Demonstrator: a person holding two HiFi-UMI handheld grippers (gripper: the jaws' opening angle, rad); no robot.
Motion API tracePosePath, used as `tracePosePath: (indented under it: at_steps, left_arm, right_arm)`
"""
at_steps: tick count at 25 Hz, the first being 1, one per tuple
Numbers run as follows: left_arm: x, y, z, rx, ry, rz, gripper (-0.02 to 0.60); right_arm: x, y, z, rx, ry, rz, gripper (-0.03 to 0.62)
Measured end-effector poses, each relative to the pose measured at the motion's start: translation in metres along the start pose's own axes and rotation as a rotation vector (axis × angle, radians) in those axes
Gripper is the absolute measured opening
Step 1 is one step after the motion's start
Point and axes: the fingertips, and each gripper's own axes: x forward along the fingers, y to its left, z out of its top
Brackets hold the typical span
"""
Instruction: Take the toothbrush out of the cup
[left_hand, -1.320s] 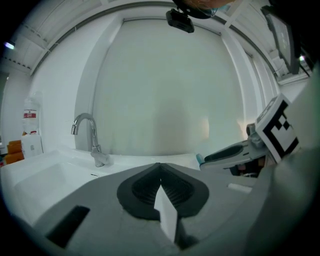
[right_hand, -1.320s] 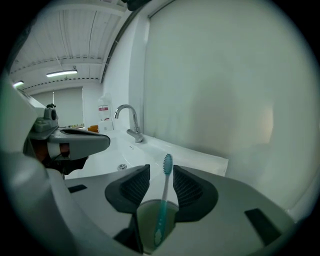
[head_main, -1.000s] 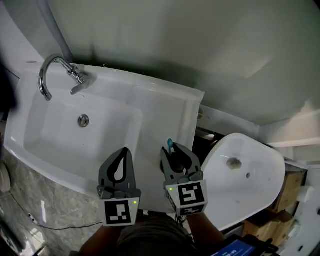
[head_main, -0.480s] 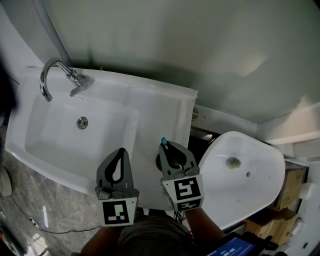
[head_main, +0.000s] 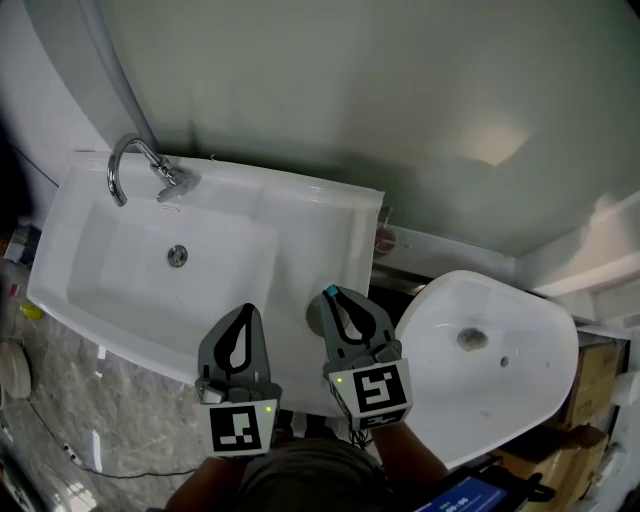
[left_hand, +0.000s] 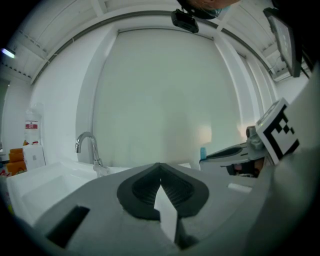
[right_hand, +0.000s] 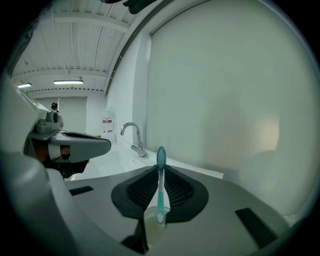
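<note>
A teal-and-white toothbrush (right_hand: 160, 190) stands upright between the pads of my right gripper (right_hand: 161, 167), whose jaws are closing on its neck. Its bristle head (head_main: 331, 292) sticks out past the tips. Its handle end hangs over a pale translucent cup (right_hand: 151, 225), which shows as a grey round shape (head_main: 316, 317) on the white washbasin counter (head_main: 320, 230) just left of the jaws. My left gripper (head_main: 247, 310) hovers beside it, shut with nothing in it (left_hand: 160, 166). From the left gripper view, the right gripper (left_hand: 210, 156) and the toothbrush head (left_hand: 203, 152) show at the right.
The sink bowl (head_main: 120, 260) with a chrome faucet (head_main: 135, 165) lies to the left. A second white basin (head_main: 500, 350) sits loose at the right over cardboard boxes (head_main: 575, 440). A pale green wall (head_main: 350, 90) stands behind. Stone floor (head_main: 60, 400) shows below.
The right jaws, open around the cup and toothbrush a second ago, have closed on the toothbrush. Both grippers have risen, and the brush has lifted with the right one.
</note>
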Motion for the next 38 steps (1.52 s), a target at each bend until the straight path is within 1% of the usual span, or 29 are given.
tracePosePath:
  at_steps: [6, 11, 13, 16, 21, 23, 26, 38]
  left_arm:
    - [-0.022, -0.02, 0.02, 0.025, -0.044, -0.003, 0.014]
    - [-0.042, -0.037, 0.032, 0.026, -0.068, -0.007, 0.014]
    - [-0.051, -0.044, 0.038, 0.035, -0.085, -0.002, 0.014]
    - [-0.063, -0.053, 0.049, 0.07, -0.122, 0.004, 0.014]
    - [-0.082, -0.063, 0.068, 0.084, -0.174, 0.017, 0.014]
    - [-0.087, -0.068, 0.075, 0.097, -0.193, 0.02, 0.014]
    - [-0.094, -0.072, 0.079, 0.102, -0.206, 0.027, 0.014]
    - [-0.102, -0.064, 0.092, 0.105, -0.243, 0.054, 0.014]
  right_arm:
    - [-0.037, 0.002, 0.034, -0.006, -0.11, 0.003, 0.041]
    - [-0.075, 0.002, 0.062, 0.015, -0.22, 0.015, 0.041]
    - [-0.09, 0.004, 0.073, 0.004, -0.258, 0.017, 0.041]
    - [-0.11, 0.008, 0.086, -0.021, -0.309, 0.017, 0.041]
    - [-0.139, 0.016, 0.105, -0.047, -0.385, 0.026, 0.041]
    - [-0.146, 0.018, 0.11, -0.055, -0.395, 0.029, 0.041]
    - [-0.152, 0.021, 0.111, -0.058, -0.382, 0.031, 0.041]
    - [-0.158, 0.028, 0.117, -0.072, -0.397, 0.04, 0.037]
